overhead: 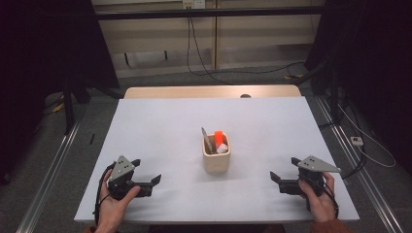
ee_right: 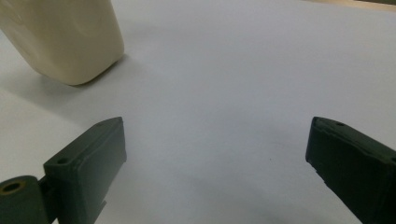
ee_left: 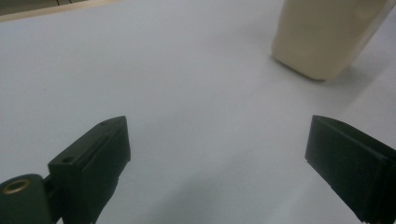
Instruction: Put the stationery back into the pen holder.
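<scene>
A cream-coloured holder cup (overhead: 216, 156) stands upright in the middle of the white table (overhead: 160, 126). Inside it are a grey pen-like stick (overhead: 207, 140) and an orange and white item (overhead: 220, 142). My left gripper (overhead: 145, 171) rests near the front left edge, open, jaws wide apart with nothing between them. My right gripper (overhead: 284, 169) rests near the front right edge, open and empty too. The cup's lower wall (ee_left: 322, 37) appears at the upper right of the left gripper view (ee_left: 217, 163) and as a cream wall (ee_right: 65, 37) at the upper left of the right gripper view (ee_right: 217, 163).
The table's far edge meets a wooden strip (overhead: 209, 91). Cables (overhead: 204, 63) run over the floor behind it, and metal rails (overhead: 53, 160) flank both sides. Bare white tabletop lies between each gripper and the cup.
</scene>
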A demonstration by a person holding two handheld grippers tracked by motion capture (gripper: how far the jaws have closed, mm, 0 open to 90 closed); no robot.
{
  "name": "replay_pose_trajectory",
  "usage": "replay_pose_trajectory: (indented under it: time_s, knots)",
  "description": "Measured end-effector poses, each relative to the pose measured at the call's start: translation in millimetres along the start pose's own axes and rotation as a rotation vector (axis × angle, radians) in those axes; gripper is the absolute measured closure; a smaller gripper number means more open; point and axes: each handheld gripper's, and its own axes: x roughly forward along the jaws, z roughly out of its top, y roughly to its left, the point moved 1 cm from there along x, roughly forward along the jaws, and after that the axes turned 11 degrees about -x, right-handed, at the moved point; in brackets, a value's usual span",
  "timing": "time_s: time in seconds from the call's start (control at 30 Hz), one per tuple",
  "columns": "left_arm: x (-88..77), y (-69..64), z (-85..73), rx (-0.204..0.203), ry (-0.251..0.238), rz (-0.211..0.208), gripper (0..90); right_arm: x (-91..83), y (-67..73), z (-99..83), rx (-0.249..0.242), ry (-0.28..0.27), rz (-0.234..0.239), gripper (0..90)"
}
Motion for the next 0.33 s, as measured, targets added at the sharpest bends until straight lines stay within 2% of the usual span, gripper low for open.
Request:
replay_pose_trajectory:
  time_s: [0.1,0.17,0.33]
  knots:
    - [-0.1,-0.3,-1.1,0.004,0.002,0.015,6.6,0.0,0.0,-0.1,-0.001,0.0,0.0,5.0]
    - [0.7,0.5,-1.6,-0.01,0.009,0.004,6.6,0.1,-0.2,-0.2,-0.001,0.001,0.0,5.0]
    - [-0.1,2.3,-1.0,-0.022,0.005,0.011,6.6,0.2,-0.5,-0.6,-0.007,0.002,0.0,5.0]
